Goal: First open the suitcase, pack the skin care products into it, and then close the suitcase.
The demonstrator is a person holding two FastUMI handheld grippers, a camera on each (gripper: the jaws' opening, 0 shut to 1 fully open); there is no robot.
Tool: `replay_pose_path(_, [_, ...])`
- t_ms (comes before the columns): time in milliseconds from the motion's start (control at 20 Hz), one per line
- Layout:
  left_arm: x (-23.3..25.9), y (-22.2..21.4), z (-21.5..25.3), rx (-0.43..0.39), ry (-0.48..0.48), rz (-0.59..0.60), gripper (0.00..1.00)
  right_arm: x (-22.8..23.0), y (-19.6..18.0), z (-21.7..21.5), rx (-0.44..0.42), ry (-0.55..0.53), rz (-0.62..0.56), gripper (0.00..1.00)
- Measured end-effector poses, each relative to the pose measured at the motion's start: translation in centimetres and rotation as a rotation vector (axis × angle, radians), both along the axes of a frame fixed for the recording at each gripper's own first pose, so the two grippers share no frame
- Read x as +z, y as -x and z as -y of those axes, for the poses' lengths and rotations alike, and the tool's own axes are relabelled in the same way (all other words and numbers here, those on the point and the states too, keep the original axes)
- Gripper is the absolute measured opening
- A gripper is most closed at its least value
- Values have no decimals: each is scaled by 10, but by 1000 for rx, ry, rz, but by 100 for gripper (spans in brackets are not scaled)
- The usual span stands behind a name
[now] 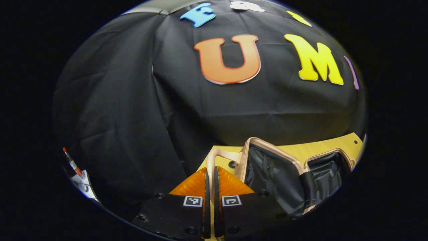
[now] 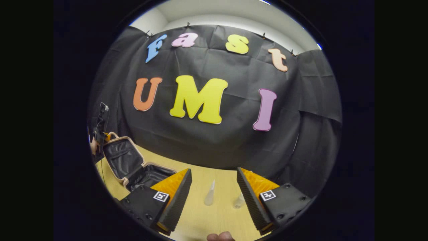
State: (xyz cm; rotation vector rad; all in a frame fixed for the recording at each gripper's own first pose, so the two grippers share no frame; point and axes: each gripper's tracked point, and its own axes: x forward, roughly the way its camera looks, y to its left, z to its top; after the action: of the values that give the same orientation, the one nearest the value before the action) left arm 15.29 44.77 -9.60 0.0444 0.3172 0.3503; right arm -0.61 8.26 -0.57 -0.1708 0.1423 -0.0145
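The pink suitcase (image 2: 124, 181) lies open on the wooden table (image 2: 200, 214), its lid (image 1: 271, 174) raised and showing black lining. My left gripper (image 1: 211, 171) is shut on the pink handle (image 1: 217, 154) at the lid's top edge. It appears far off in the right gripper view as the left gripper (image 2: 98, 135), behind the lid (image 2: 121, 159). My right gripper (image 2: 214, 195) stands open above the table. Two small clear skin care bottles stand upright between its fingers: one bottle (image 2: 209, 193) near the middle, the other bottle (image 2: 239, 201) close to the right finger (image 2: 249, 195).
The black cloth wall rises just behind the table. The suitcase base (image 1: 329, 174) lies flat to the right of the lid. A person's fingertip (image 2: 220, 237) shows at the bottom edge. A small red and white device (image 1: 75, 167) sits at the far left.
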Motion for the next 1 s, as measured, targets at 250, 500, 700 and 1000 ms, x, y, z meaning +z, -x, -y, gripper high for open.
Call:
replay_pose_path(250, [-60,-34,-15,35,105,-109,7,1,6,-12,-14,44,-10,79])
replay_pose_path(500, [-106,-23,-15,53,154,-204,14,-2,5,-15,-3,41,-16,80])
replay_pose_path(700, [-84,-22,-6,40,63,-188,34,-9,4,-1,-3,18,-27,80])
replay_pose_path(1000, [12,-7,96,-32,-20,-27,89,-20,-2,46,-4,-41,-25,80])
